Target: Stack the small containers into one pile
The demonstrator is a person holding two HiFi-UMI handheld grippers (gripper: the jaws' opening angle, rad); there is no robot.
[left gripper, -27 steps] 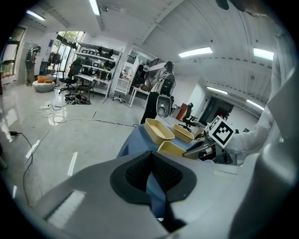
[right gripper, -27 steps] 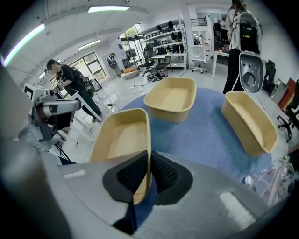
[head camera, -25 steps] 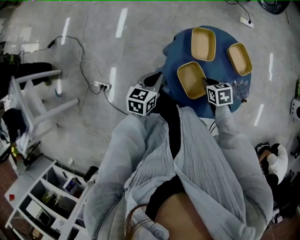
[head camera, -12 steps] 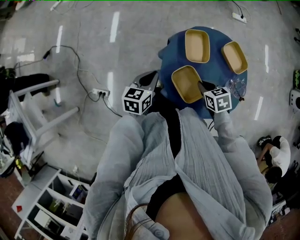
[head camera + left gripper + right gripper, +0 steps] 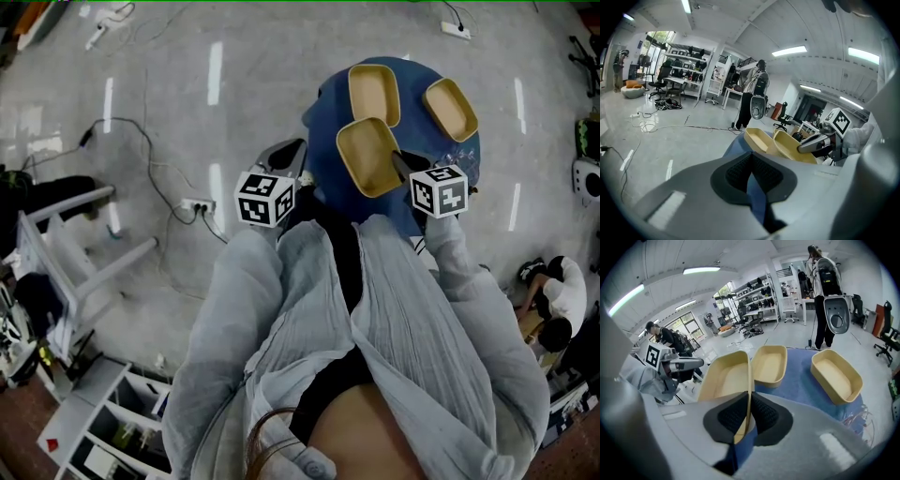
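Observation:
Three tan oblong containers are on or over a round blue table [image 5: 323, 112]. Two rest on the cloth: a far one [image 5: 373, 94] [image 5: 769, 364] and a right one [image 5: 450, 110] [image 5: 836, 376]. The third container [image 5: 366, 155] [image 5: 724, 378] hangs tilted above the cloth, its far end close to the far one. My right gripper [image 5: 397, 161] [image 5: 750, 401] is shut on its near rim. My left gripper [image 5: 289, 150] [image 5: 751, 164] hovers off the table's left edge, shut, with nothing between its pads. In the left gripper view the held container [image 5: 792, 146] and the right gripper [image 5: 815, 143] lie ahead.
Crumpled clear plastic [image 5: 464, 159] lies on the cloth by the right gripper. On the floor to the left are a power strip with cables [image 5: 197, 204] and a white frame [image 5: 66, 244]. A person [image 5: 553, 309] sits at the lower right. People and shelving stand in the room beyond.
The right gripper has lifted the near container off the cloth, tilting it toward the far one. The left gripper has shifted slightly along the table's left edge.

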